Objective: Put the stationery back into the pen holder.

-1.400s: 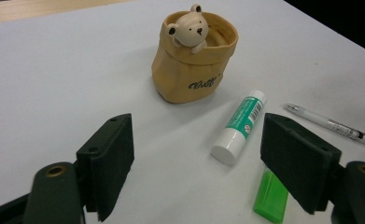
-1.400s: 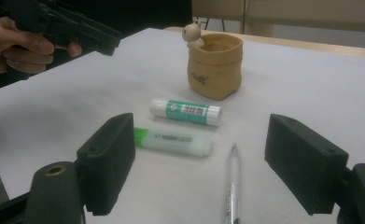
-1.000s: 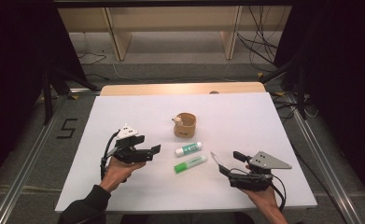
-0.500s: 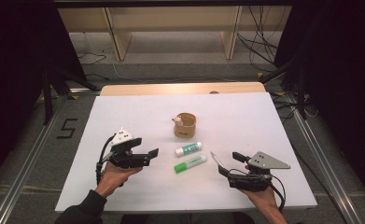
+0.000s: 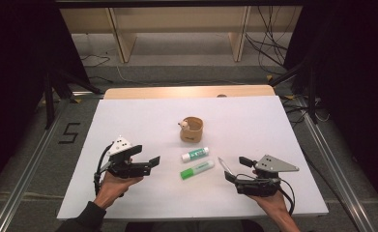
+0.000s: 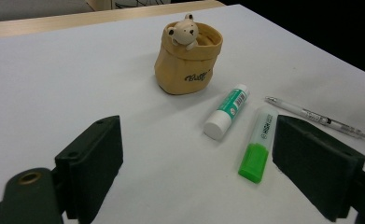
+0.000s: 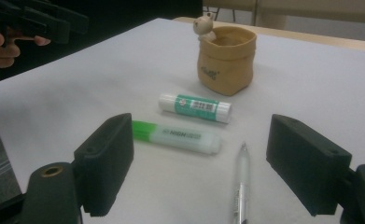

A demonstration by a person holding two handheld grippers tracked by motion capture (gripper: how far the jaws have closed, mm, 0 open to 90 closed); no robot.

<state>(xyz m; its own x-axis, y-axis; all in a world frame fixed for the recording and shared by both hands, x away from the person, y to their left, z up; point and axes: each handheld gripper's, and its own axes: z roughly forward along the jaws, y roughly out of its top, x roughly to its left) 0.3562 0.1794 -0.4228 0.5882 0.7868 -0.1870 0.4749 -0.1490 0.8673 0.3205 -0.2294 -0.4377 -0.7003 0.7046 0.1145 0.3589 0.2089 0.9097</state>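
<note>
From above, the white counter [image 5: 128, 121] carries a small tan fabric-look pot with a bear figure on its rim [image 5: 192, 130], and just in front of it a white glue stick with a green label [image 5: 195, 154], a green-capped highlighter [image 5: 196, 169] and a slim clear pen [image 5: 225, 165]. The left gripper [image 5: 150, 161] hangs well to the left of them, the right gripper [image 5: 235, 169] just beside the pen; both have their jaws spread with nothing between. The left jaws have just been opening a little further.

The left gripper view looks along those parted jaws at the pot [image 6: 188, 58], with the glue stick [image 6: 227, 112] and highlighter [image 6: 257, 143] lying side by side, apart, and the pen [image 6: 315, 117] beyond. Here the print on the pen's barrel is readable as marks, which the high view blurs.

The right gripper view has the pen [image 7: 240, 186] lying between its released jaws, tip away, untouched. It also shows the person's other hand [image 7: 3, 44] far left. I would judge the pen light, stiff and slippery, prone to roll; take it across the middle of the barrel.
</note>
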